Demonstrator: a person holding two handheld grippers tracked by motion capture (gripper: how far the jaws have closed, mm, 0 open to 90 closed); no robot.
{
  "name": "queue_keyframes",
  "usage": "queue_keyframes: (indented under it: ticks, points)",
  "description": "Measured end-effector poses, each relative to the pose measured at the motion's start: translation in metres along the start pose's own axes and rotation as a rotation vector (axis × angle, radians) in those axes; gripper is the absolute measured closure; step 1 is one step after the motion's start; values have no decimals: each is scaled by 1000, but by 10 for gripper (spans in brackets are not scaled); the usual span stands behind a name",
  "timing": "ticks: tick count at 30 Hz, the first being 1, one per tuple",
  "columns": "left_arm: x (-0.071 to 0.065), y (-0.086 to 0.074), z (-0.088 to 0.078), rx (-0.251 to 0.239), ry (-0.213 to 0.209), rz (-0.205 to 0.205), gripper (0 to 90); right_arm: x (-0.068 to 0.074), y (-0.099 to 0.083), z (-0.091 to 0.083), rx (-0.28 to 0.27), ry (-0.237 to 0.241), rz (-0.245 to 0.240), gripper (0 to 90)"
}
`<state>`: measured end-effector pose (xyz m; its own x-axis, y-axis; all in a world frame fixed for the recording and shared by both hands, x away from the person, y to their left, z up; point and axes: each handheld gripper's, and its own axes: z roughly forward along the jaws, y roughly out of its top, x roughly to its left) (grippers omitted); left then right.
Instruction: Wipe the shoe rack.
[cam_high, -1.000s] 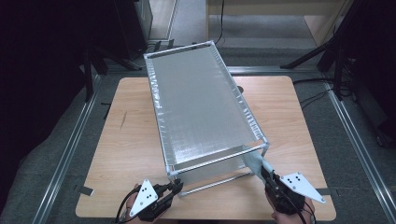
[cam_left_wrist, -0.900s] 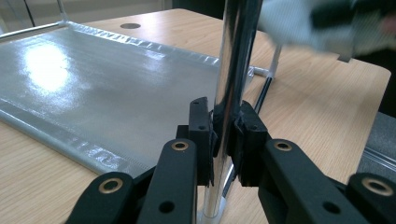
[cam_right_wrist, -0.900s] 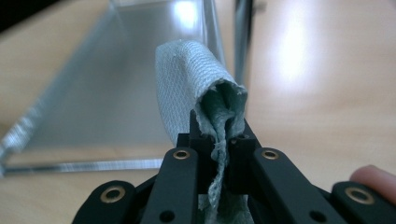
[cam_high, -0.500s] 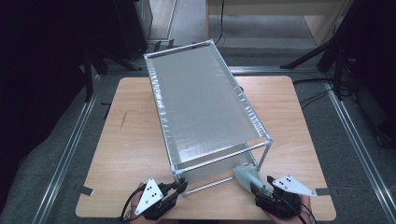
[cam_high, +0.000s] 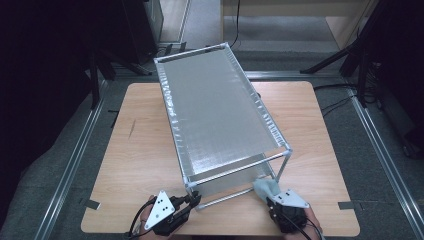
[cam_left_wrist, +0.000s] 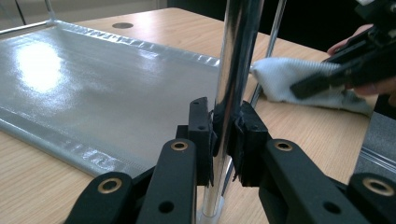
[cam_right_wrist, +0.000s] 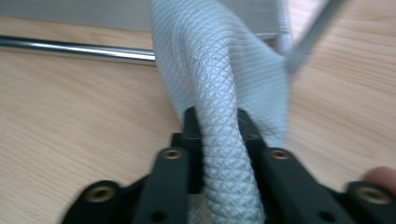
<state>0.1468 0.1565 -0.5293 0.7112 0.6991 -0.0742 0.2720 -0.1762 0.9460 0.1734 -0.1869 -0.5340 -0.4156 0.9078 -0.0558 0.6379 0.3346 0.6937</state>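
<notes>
High view: at the tabletop's near edge, left gripper clamps the near-left chrome post of the silver wire-frame shelf rack, likely steadying it. Right gripper, jaws just closed, pinches a white textured cloth by the rack's near-right foot, seemingly to wipe it.

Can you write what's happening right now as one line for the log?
left gripper: shut on rack post | right gripper: shut on cloth | cloth: by rack's near corner, on table
</notes>
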Motion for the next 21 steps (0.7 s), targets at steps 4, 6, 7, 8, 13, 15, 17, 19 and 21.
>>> queue_keyframes:
  ticks: [4,6,7,8,13,15,17,19,21]
  points:
    - [-2,0,1,2,-2,6,806,-27,1,-23,-58,-61,97,848]
    - [-2,1,2,1,-2,4,806,-43,3,-38,-108,-118,154,848]
    - [-3,1,2,2,-3,7,806,-50,4,-46,-135,-145,186,848]
    - [-3,1,3,3,-4,8,806,-56,7,-54,-168,-168,214,848]
    - [-4,2,5,3,-12,14,807,-62,35,-97,-370,-172,246,837]
    - [-5,2,6,1,-16,13,807,-57,53,-112,-454,-131,232,831]
    - [-5,2,6,2,-16,15,808,-47,73,-121,-512,-107,194,830]
    - [-5,2,6,3,-19,15,808,-36,93,-122,-538,-68,148,829]
    - [-5,2,6,1,-20,13,808,-25,110,-116,-539,-37,112,829]
